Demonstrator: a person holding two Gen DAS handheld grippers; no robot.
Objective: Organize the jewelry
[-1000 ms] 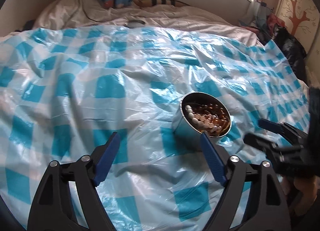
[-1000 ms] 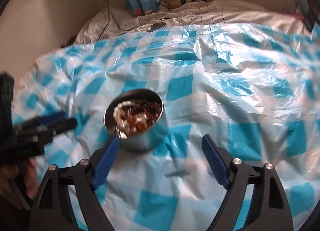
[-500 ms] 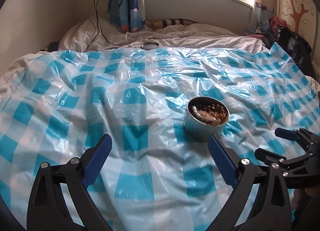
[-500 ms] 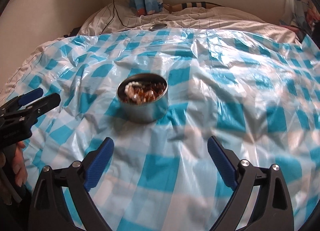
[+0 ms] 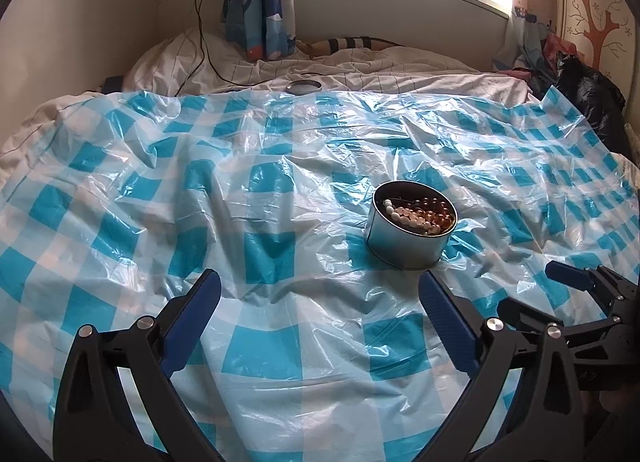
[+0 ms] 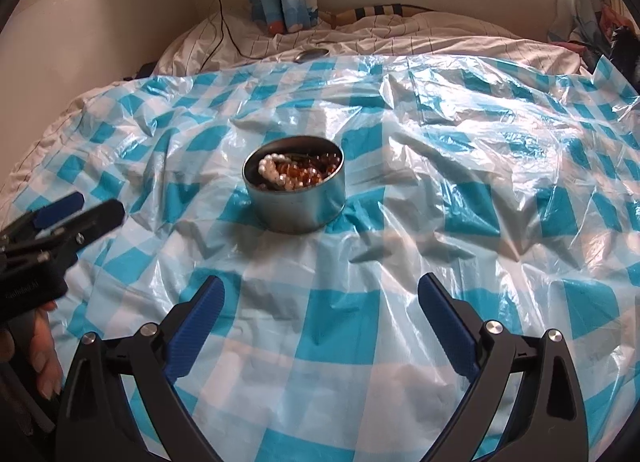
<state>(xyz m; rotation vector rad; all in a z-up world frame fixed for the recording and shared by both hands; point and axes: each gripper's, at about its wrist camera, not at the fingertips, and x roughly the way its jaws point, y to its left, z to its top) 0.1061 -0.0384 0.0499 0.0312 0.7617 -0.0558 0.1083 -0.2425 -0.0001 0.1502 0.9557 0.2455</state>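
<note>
Left gripper (image 5: 320,296) and right gripper (image 6: 320,298) both gaping, jaws just widened, nothing between. Tin (image 6: 295,198) of beads (image 6: 298,171) sits mid-sheet (image 6: 460,190), well off the sheet's edges, bare plastic all round.

Beads (image 5: 420,214) lie in the tin (image 5: 404,248), on the sheet (image 5: 280,362).

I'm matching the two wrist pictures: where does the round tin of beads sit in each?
Left wrist: round tin right of centre, past the right fingertip.
Right wrist: tin left of centre, mid-frame.
Shared landmark: the flat round lid at the checked sheet's far edge.
</note>
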